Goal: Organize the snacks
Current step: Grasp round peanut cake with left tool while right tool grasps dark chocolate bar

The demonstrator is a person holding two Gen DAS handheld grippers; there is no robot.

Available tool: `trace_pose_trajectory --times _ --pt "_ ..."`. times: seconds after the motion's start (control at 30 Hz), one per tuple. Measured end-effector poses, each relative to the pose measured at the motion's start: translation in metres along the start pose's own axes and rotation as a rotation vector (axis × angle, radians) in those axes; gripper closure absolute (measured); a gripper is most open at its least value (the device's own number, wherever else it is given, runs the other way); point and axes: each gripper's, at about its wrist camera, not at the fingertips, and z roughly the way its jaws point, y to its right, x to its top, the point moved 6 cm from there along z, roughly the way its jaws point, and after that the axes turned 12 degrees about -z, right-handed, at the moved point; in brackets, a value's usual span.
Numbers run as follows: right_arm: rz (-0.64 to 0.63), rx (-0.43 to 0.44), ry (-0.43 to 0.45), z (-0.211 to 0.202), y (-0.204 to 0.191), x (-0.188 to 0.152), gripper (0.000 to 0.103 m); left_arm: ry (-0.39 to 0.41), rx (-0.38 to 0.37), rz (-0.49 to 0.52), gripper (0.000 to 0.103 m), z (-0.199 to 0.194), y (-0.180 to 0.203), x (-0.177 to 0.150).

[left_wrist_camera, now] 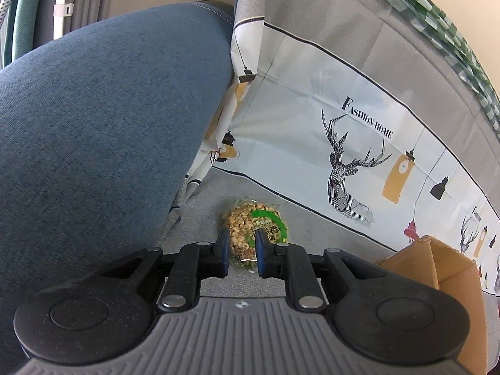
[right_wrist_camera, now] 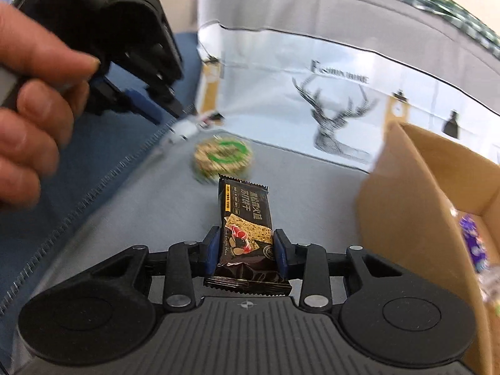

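Observation:
My right gripper is shut on a dark brown cracker bar packet, held above the grey surface. A round clear pack of puffed grains with a green ring label lies on the grey surface ahead of it. In the left wrist view that round pack lies on the surface below and between my left gripper's partly open blue pads; I cannot tell if they touch it. The left gripper shows in the right wrist view, held in a hand, up and left of the round pack.
An open cardboard box stands at the right with purple-wrapped snacks inside; its corner shows in the left wrist view. A blue cushion rises at the left. A deer-print cloth hangs behind the grey surface.

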Motion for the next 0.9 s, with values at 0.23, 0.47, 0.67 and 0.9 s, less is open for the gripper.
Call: trace_pose_trajectory --times 0.23,0.47,0.67,0.9 --pt "0.099 -0.018 -0.067 0.028 0.008 -0.018 0.062 -0.024 0.031 0.048 0.060 0.014 0.005 -0.010" --pt "0.208 0.031 -0.164 0.051 0.008 -0.028 0.038 -0.047 0.056 0.069 0.032 0.033 0.012 -0.017" --pt "0.247 0.040 -0.135 0.049 0.008 -0.025 0.062 -0.068 0.070 0.086 0.016 0.051 0.020 -0.021" --pt "0.301 0.048 -0.151 0.050 0.016 -0.026 0.062 -0.121 0.112 0.079 0.012 0.084 0.022 -0.024"
